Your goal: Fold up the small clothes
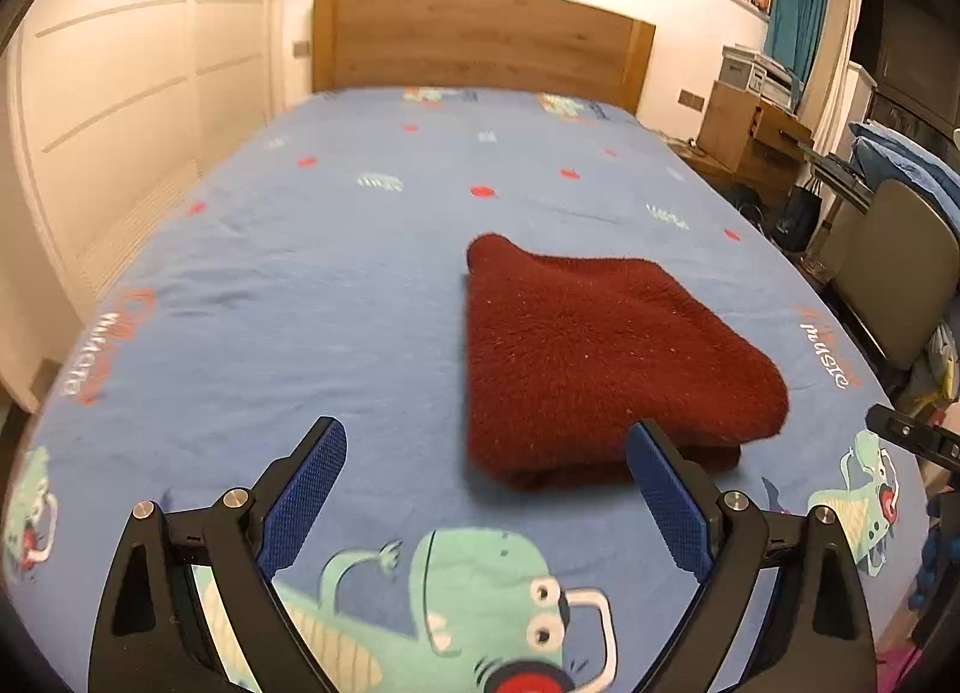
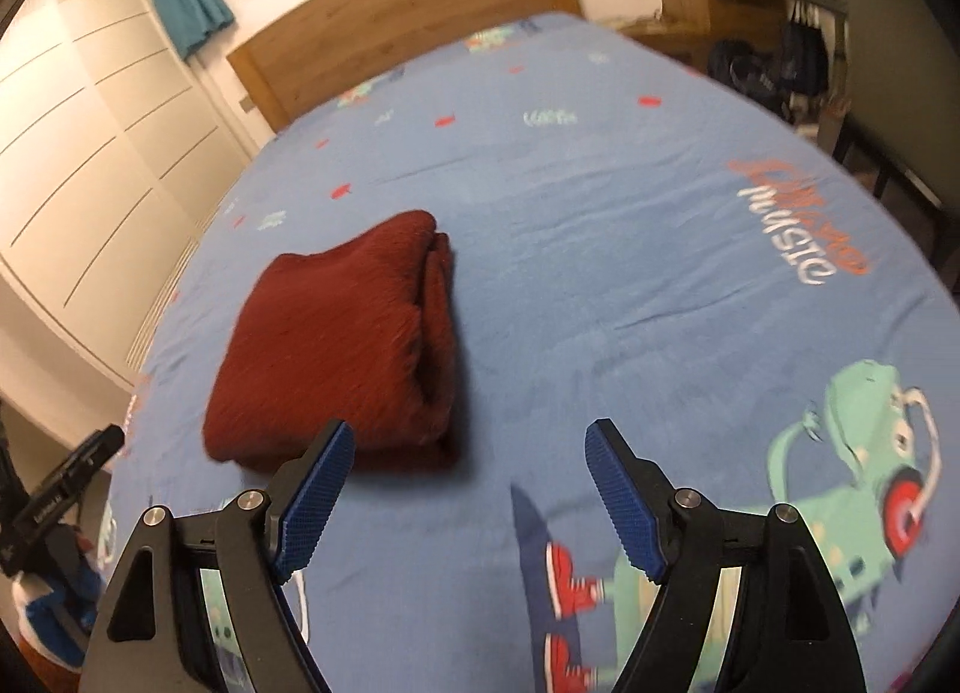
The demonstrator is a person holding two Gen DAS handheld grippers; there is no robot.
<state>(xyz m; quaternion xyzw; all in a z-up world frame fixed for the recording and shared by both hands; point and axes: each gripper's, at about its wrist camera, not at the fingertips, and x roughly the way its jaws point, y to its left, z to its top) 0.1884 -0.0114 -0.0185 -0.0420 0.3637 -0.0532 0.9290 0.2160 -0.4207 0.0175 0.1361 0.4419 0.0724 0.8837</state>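
Evidently folded already, the fuzzy dark-red garment (image 1: 606,357) is left mid-frame on the blue cartoon-print bed (image 1: 300,285); both grippers' fingers (image 1: 306,498) are spread wide, empty.

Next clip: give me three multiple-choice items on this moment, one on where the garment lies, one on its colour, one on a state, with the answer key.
1. Where does the folded garment lie?
A. On the blue bedsheet
B. On the chair beside the bed
C. Between the pads of one gripper

2. What colour is the garment?
A. Teal
B. Dark red
C. White

3. How do the left gripper and right gripper stand?
A. Both shut on the garment
B. One open, one shut on the garment
C. Both open and holding nothing

Answers:
1 A: it rests flat on the sheet, beyond both sets of fingertips.
2 B: the fuzzy fabric is dark red in both wrist views.
3 C: in each view the blue pads stand wide apart with only the sheet between them.
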